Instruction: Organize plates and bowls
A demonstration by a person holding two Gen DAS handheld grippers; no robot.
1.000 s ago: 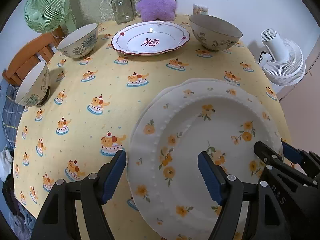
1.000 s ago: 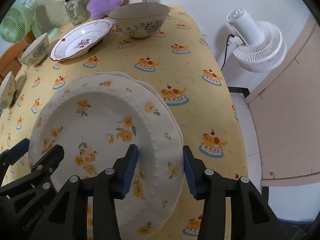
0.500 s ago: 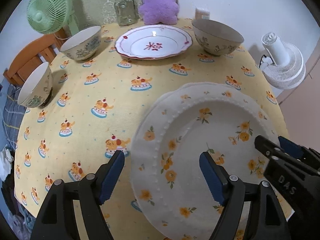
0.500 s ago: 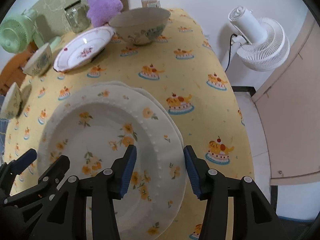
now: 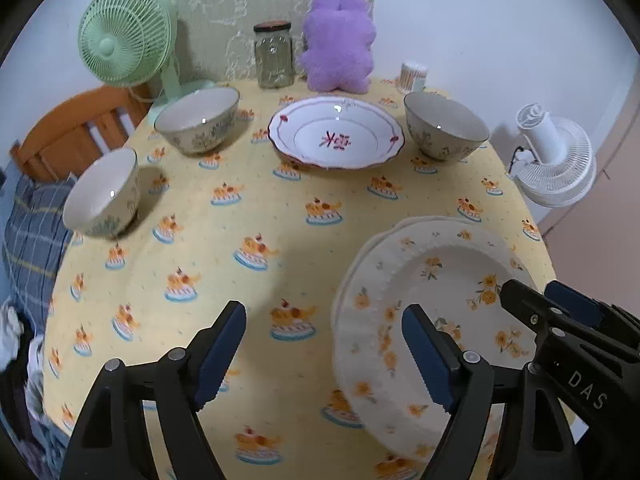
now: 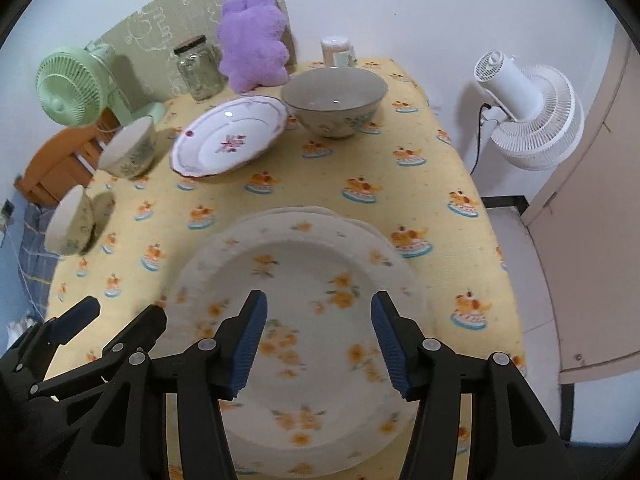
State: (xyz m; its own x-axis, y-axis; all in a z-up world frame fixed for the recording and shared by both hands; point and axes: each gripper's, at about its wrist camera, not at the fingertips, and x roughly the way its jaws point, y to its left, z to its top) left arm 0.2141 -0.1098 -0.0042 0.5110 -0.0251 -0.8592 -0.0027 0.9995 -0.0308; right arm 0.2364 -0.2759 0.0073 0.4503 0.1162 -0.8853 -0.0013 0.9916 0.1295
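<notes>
A stack of cream plates with orange flowers (image 5: 436,304) (image 6: 304,280) lies at the table's near right. A white plate with a red rim and red mark (image 5: 336,138) (image 6: 230,140) sits at the far middle. Three patterned bowls stand around it: far right (image 5: 444,130) (image 6: 334,98), far left (image 5: 198,122) (image 6: 128,152), and left edge (image 5: 102,200) (image 6: 70,222). My left gripper (image 5: 324,344) is open and empty above the cloth, left of the stack. My right gripper (image 6: 318,336) is open and empty above the stack.
A green fan (image 5: 128,36), a glass jar (image 5: 274,56), a purple plush toy (image 5: 340,44) and a small white cup (image 5: 414,76) line the back edge. A white fan (image 5: 556,160) stands off the table's right side. A wooden chair (image 5: 76,132) is at the left.
Both grippers have pulled back and risen from the flowered stack. The left gripper has shifted left, off the plates. Both stay open.
</notes>
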